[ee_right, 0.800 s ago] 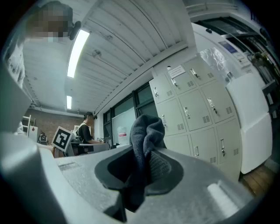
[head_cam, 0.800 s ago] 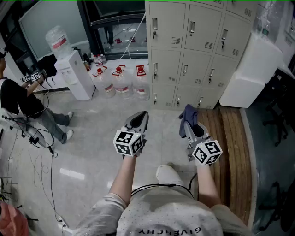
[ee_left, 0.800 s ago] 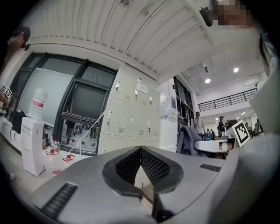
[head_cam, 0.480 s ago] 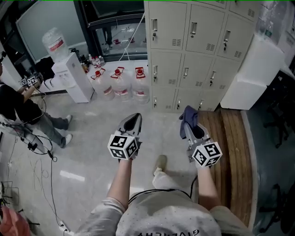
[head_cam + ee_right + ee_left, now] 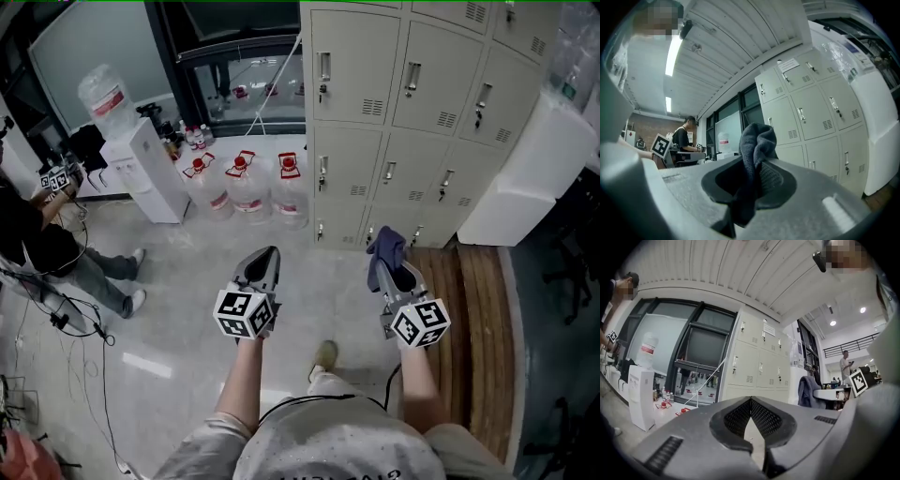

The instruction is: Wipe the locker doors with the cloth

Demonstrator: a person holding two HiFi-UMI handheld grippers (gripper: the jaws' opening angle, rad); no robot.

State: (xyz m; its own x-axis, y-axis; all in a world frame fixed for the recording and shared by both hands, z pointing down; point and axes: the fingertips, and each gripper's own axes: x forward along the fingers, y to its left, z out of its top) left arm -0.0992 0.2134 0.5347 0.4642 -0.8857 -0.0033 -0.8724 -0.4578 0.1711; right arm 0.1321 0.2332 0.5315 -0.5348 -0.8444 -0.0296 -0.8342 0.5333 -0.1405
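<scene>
- the right gripper (image 5: 393, 269) is clamped on the dark cloth (image 5: 756, 154), which bunches up above its jaw tips
- the left gripper (image 5: 263, 260) has its jaws together and bare, well apart from the cloth
- the locker doors (image 5: 412, 122) stand ahead of both

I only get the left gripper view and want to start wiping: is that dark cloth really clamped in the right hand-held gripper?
Observer: Yes. The right gripper view shows the right hand-held gripper shut on the dark cloth, which bunches up above its jaws.
Operator: Anything underfoot on that side?
Observer: The head view shows a slatted wooden platform lying at the person's right, running up toward the bottom row of the lockers.
</scene>
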